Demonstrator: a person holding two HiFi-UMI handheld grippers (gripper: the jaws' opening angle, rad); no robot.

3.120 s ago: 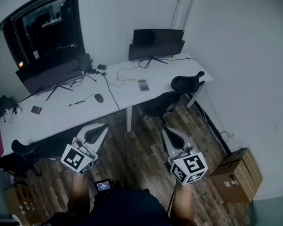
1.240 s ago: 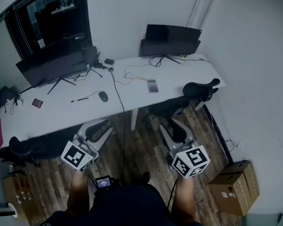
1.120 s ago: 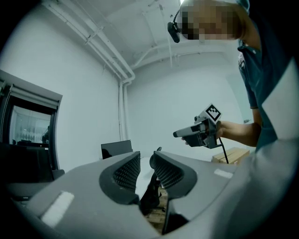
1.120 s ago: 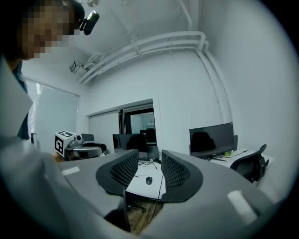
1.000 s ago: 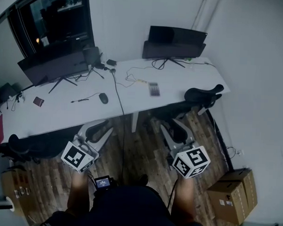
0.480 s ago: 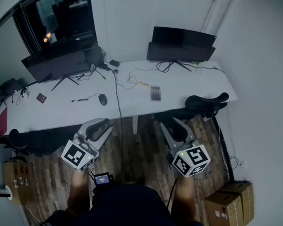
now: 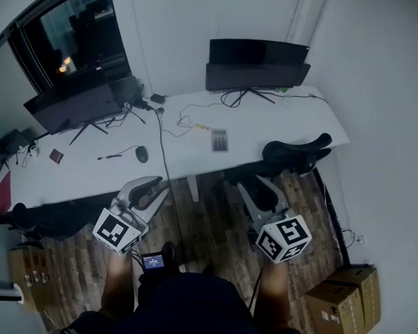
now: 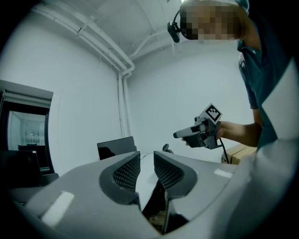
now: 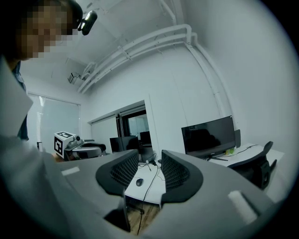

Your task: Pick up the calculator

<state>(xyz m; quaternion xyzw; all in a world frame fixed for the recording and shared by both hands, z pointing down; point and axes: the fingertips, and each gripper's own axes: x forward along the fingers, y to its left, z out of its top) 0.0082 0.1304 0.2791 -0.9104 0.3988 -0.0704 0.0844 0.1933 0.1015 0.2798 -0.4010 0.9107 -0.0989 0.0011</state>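
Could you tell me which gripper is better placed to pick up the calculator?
Probably the right gripper: the calculator lies on the desk nearer its open, empty jaws than the left gripper.

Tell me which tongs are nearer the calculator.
Right. The right tongs sit short of the calculator, slightly right; the left tongs are farther off, to its left.

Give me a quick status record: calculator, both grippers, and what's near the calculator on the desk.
calculator: lies flat on the white desk, near its front edge, untouched
left gripper: jaws apart, nothing between them, over the floor short of the desk
right gripper: jaws apart, nothing between them, also short of the desk
mouse: on the desk, left of the calculator
monitor: behind the calculator, against the wall
office chair: at the desk edge, right of the calculator
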